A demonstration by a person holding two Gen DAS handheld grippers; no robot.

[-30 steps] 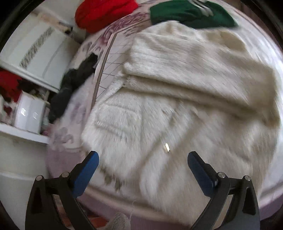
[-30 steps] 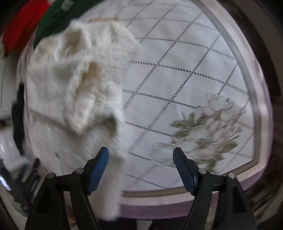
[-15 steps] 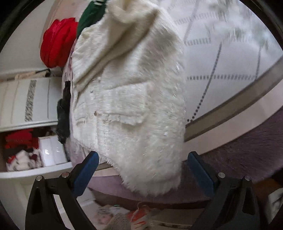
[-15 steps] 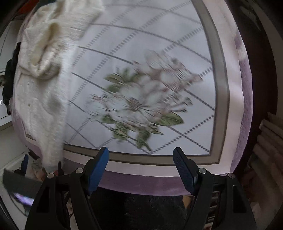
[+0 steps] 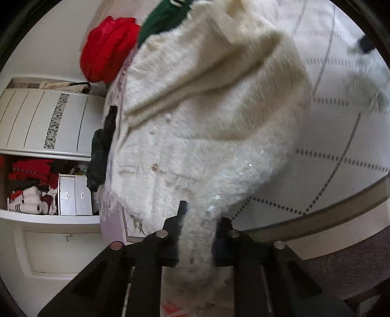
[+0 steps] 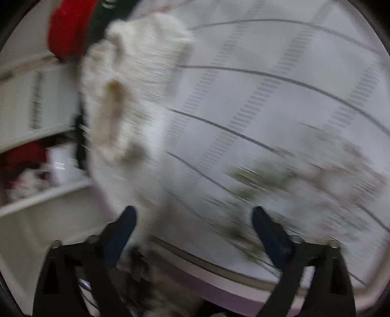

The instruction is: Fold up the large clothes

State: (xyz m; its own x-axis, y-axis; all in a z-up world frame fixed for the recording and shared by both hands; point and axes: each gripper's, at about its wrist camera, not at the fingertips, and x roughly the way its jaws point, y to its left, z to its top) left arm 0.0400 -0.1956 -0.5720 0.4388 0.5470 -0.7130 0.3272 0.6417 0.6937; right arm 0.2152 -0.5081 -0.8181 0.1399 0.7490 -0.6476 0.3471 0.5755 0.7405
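A fluffy cream-white jacket (image 5: 207, 117) lies on the bed (image 5: 341, 136), a sleeve folded across its upper part. Its lower hem hangs over the bed's front edge. My left gripper (image 5: 198, 234) is shut on that hem, with the fur bunched between the jaws. In the blurred right wrist view the jacket (image 6: 136, 102) lies at the left, on the quilted spread (image 6: 268, 102). My right gripper (image 6: 192, 219) is open and empty, near the bed's front edge, with the jacket's hem by its left finger.
A red garment (image 5: 107, 48) and a green garment (image 5: 165, 19) lie at the bed's far end. A black garment (image 5: 100, 156) hangs over the left side. A white wardrobe (image 5: 41, 122) with open shelves of clothes stands left of the bed.
My left gripper has closed on the jacket's hem; it was open before. The right wrist view has swung left, back toward the jacket, and is motion-blurred.
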